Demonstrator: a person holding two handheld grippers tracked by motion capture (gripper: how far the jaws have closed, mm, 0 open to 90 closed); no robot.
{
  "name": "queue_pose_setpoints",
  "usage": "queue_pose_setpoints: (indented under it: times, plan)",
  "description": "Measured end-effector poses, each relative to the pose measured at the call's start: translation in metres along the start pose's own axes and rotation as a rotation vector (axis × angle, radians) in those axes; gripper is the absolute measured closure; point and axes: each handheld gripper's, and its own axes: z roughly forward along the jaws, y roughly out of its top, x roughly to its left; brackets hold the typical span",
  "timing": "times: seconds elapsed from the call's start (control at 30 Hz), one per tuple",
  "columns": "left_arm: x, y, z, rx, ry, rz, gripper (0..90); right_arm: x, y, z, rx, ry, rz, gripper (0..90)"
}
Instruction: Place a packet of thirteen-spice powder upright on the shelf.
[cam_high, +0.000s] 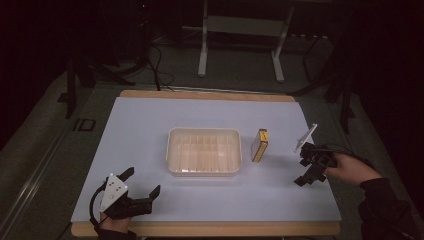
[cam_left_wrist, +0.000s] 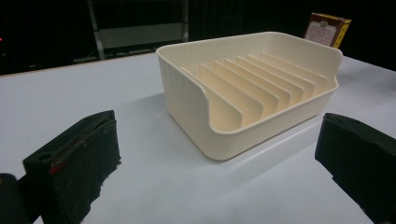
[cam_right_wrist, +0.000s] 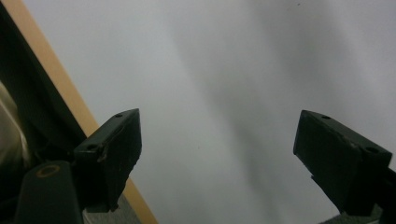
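1. The table (cam_high: 150, 120), under a pale sheet with a wooden strip showing at its near and far edges, carries everything.
2. The tray (cam_high: 204, 151), cream with upright ribs inside, sits at the middle of the table, long side across. In the left gripper view the tray (cam_left_wrist: 252, 88) is ahead of the jaws and well apart from them, one corner turned toward the camera.
3. The left gripper (cam_high: 142, 185) rests near the near left corner of the table, held by a hand at the near edge, its grey plate on top. Its jaws stand wide apart with nothing between them. In its own view the left gripper (cam_left_wrist: 217, 154) frames bare sheet.
4. The right gripper (cam_high: 304, 169) is near the right edge, held by a hand (cam_high: 350, 169) in a dark sleeve. In its own view the right gripper (cam_right_wrist: 217, 144) has jaws spread wide over bare sheet, the wooden edge at the view's left; nothing lies between them.
5. The box (cam_high: 260, 145), small with yellow sides, stands on edge just right of the tray and apart from it, between the tray and the right gripper. It touches no finger. In the left gripper view the box (cam_left_wrist: 327, 29) peeks over the tray's far wall, showing a dark red printed face; the writing is too small to read.
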Motion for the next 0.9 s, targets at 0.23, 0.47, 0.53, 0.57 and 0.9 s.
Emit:
queue_pose_setpoints:
  times: [0.23, 0.47, 0.53, 0.57, 0.9]
  plan:
    - [0.000, -0.001, 0.001, 0.006, -0.005, 0.000, 0.0, 0.007, 0.006, -0.001, 0.092, 0.024, -0.122, 15.2]
    - [0.001, -0.002, 0.001, 0.004, -0.008, 0.001, 0.0, 0.019, 0.012, 0.002, 0.141, 0.064, -0.225, 17.9]
    - [0.001, -0.002, 0.000, 0.005, -0.011, 0.001, 0.0, 0.023, 0.014, 0.005, 0.158, 0.086, -0.239, 17.9]
    - [0.001, -0.002, 0.000, 0.004, -0.012, 0.000, 0.0, 0.025, 0.015, 0.006, 0.163, 0.094, -0.248, 17.9]
    - [0.000, -0.001, 0.001, 0.004, -0.012, -0.002, 0.0, 0.039, 0.033, 0.010, 0.192, 0.114, -0.320, 15.6]
